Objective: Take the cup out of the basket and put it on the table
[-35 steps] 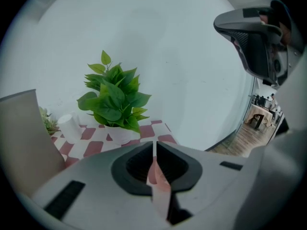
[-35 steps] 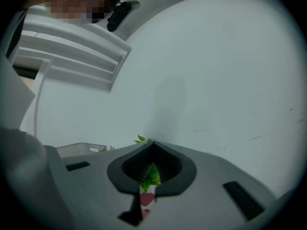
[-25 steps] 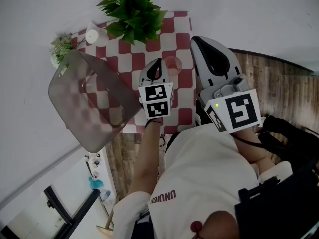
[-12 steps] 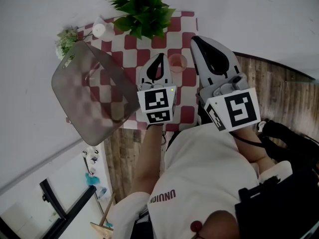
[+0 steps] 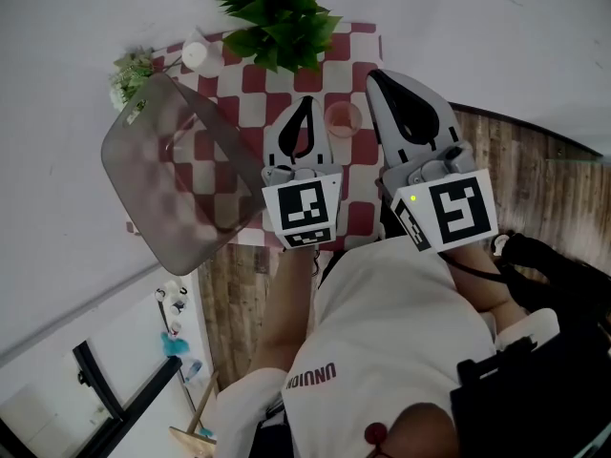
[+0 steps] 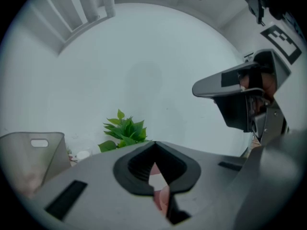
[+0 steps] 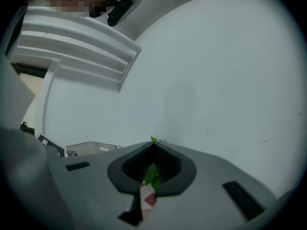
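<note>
A pale pink see-through cup [image 5: 342, 119] stands upright on the red-and-white checked table [image 5: 361, 219], in the gap between my two grippers. The grey translucent basket [image 5: 181, 184] sits at the table's left end, tipped over the edge; its inside looks bare. My left gripper [image 5: 307, 101] hovers just left of the cup, jaws shut with nothing in them. My right gripper [image 5: 375, 74] is right of the cup, jaws together and holding nothing. In the left gripper view the shut left gripper [image 6: 154, 143] points at the white wall, with the basket [image 6: 29, 157] low at the left.
A leafy potted plant [image 5: 277, 17] stands at the table's far edge, with a small white pot [image 5: 196, 55] and a sprig of pale flowers [image 5: 124, 79] to its left. Wooden floor [image 5: 535, 160] lies right of the table. A white wall backs the table.
My left gripper has lifted toward the camera and drawn slightly right, staying shut. The cup stays on the table. The right gripper has held still.
</note>
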Motion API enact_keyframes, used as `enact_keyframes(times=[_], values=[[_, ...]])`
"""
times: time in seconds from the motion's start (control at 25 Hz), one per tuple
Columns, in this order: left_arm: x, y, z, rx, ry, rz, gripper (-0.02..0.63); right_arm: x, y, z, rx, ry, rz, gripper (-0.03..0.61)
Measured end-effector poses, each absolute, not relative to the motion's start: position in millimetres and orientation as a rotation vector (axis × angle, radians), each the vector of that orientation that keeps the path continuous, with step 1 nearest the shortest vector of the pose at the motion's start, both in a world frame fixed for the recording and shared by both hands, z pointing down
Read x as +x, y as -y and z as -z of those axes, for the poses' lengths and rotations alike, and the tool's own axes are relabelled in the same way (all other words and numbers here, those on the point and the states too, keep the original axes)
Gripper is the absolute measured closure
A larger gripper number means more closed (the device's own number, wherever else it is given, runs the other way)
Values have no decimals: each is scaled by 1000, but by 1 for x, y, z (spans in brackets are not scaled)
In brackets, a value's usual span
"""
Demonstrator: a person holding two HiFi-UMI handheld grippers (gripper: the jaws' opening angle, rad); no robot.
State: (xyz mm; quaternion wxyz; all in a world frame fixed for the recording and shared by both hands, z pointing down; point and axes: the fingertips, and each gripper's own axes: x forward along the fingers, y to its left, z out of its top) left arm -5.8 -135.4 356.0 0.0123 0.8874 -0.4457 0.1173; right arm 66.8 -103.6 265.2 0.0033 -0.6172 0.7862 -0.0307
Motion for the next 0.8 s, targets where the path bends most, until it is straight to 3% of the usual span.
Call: enact_keyframes(times=[0.8], values=[[-1, 127, -317, 2871, 1417, -265, 603, 63, 101, -263, -1933, -2473, 82, 561]])
